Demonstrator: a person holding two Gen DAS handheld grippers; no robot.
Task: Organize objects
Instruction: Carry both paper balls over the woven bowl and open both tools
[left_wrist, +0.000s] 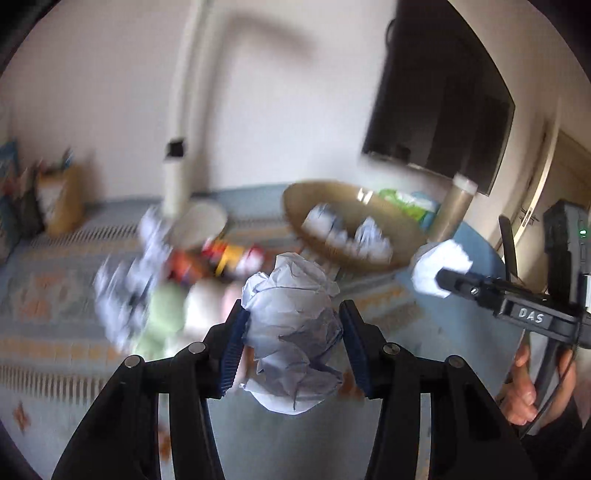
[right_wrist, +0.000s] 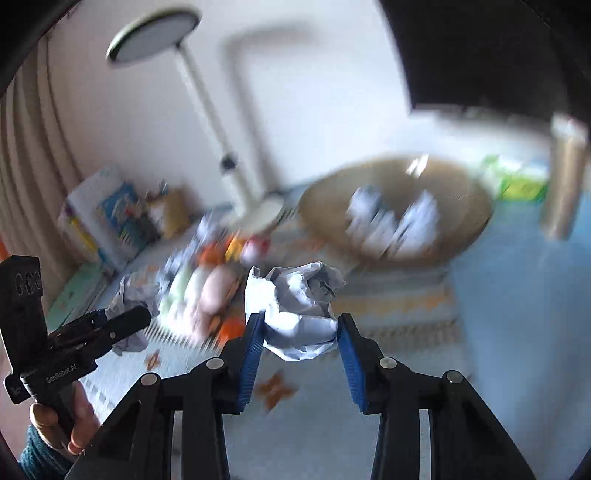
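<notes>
My left gripper (left_wrist: 291, 328) clamps a crumpled paper ball (left_wrist: 291, 332) between its blue pads (left_wrist: 236, 347), held above the patterned rug (left_wrist: 55, 288). My right gripper (right_wrist: 300, 330) pinches a second paper wad (right_wrist: 295, 306) the same way, jaws closed against its sides. Ahead and to the right, the round woven basket (right_wrist: 461, 192) sits tilted, its near rim low, with several paper wads (right_wrist: 391, 221) already inside. Bare blue floor (right_wrist: 517, 314) lies open on the right, between me and the basket. To the left a blurred heap of toys (right_wrist: 210, 284) and loose paper crowds the rug. A white floor lamp (right_wrist: 207, 99) rises behind the heap, boxes (right_wrist: 107, 218) stand at the far left wall, and a cardboard tube (right_wrist: 565, 177) stands just right of the basket.
</notes>
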